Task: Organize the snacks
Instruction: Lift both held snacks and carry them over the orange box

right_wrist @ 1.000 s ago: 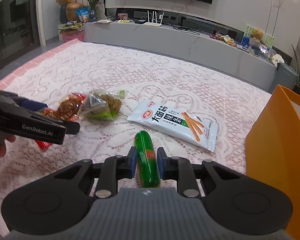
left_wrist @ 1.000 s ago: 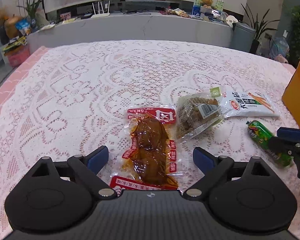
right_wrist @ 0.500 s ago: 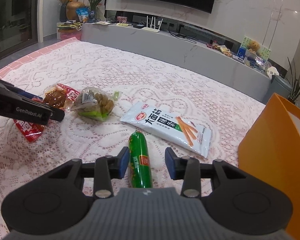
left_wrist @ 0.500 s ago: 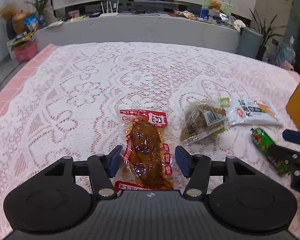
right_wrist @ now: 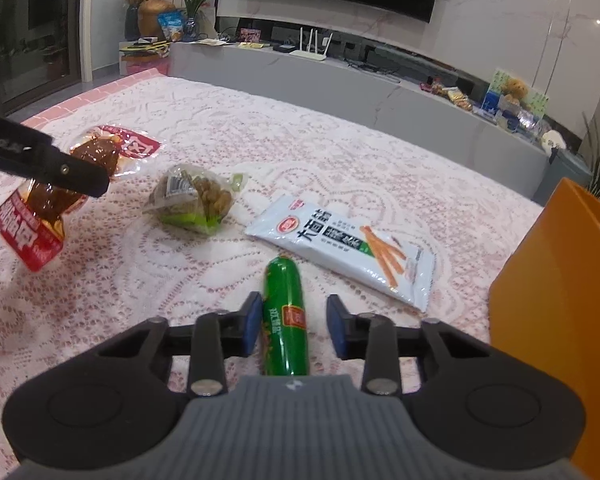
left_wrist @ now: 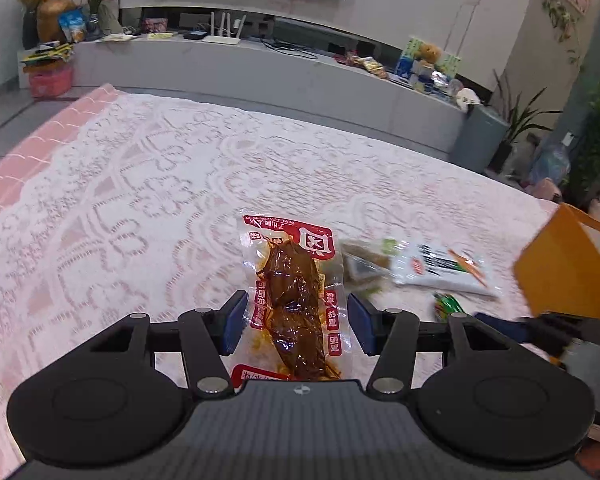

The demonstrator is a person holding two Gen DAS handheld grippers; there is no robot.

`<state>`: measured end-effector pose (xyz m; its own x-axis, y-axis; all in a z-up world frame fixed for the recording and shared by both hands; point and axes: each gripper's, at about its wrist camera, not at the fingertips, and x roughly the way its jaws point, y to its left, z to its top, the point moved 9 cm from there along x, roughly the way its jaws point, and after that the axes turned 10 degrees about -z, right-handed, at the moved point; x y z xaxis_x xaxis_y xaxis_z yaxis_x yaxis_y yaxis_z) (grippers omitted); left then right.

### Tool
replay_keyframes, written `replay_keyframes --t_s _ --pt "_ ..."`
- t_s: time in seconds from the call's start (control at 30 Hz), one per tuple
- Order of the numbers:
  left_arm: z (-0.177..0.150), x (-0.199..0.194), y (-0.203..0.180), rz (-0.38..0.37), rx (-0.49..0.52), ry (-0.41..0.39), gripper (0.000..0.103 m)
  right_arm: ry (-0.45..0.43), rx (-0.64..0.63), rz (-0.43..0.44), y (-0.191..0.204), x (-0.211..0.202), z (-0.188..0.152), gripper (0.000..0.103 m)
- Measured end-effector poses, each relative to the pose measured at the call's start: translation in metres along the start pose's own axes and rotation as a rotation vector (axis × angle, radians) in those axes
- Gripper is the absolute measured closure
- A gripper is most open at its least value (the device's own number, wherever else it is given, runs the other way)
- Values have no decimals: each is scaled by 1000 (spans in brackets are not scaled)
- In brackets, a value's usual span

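Note:
My left gripper (left_wrist: 294, 324) is shut on a red-edged clear pack of brown meat (left_wrist: 292, 292) and holds it above the lace cloth; in the right wrist view the pack (right_wrist: 36, 216) hangs from its fingers (right_wrist: 68, 170). My right gripper (right_wrist: 294, 328) is open, its pads either side of a green sausage (right_wrist: 284, 316) that lies on the cloth. A clear bag of brown snacks (right_wrist: 194, 198) and a white snack-stick packet (right_wrist: 348, 246) lie beyond. An orange box (right_wrist: 556, 300) stands at the right.
The table has a pink cloth under white lace (left_wrist: 140, 208). A grey TV bench (left_wrist: 260, 68) with routers and clutter runs behind. A grey bin (left_wrist: 482, 138) and plants stand at the back right.
My left gripper closed on the meat pack and lifted it off the cloth. My right gripper opened and let go of the green sausage, which now lies on the table.

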<state>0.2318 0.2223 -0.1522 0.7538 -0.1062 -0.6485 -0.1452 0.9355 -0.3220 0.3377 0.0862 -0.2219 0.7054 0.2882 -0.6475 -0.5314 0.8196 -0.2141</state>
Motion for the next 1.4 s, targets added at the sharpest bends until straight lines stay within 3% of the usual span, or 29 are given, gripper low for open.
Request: replay_keyframes --t_s 0.2,0.43,0.93,1.4 --pt "-4 -4 -20 -43 24 -2 41 20 -2 -2 1 -1 0 83" --pt "-5 -12 -23 -60 -21 -16 41 51 67 19 -2 -16 2 83" --pt "-12 -44 -74 -111 4 -42 41 1 51 21 -8 -107 6 83" --pt "-8 -67 -173 -268 107 -23 41 -23 169 -44 -92 -201 0 83"
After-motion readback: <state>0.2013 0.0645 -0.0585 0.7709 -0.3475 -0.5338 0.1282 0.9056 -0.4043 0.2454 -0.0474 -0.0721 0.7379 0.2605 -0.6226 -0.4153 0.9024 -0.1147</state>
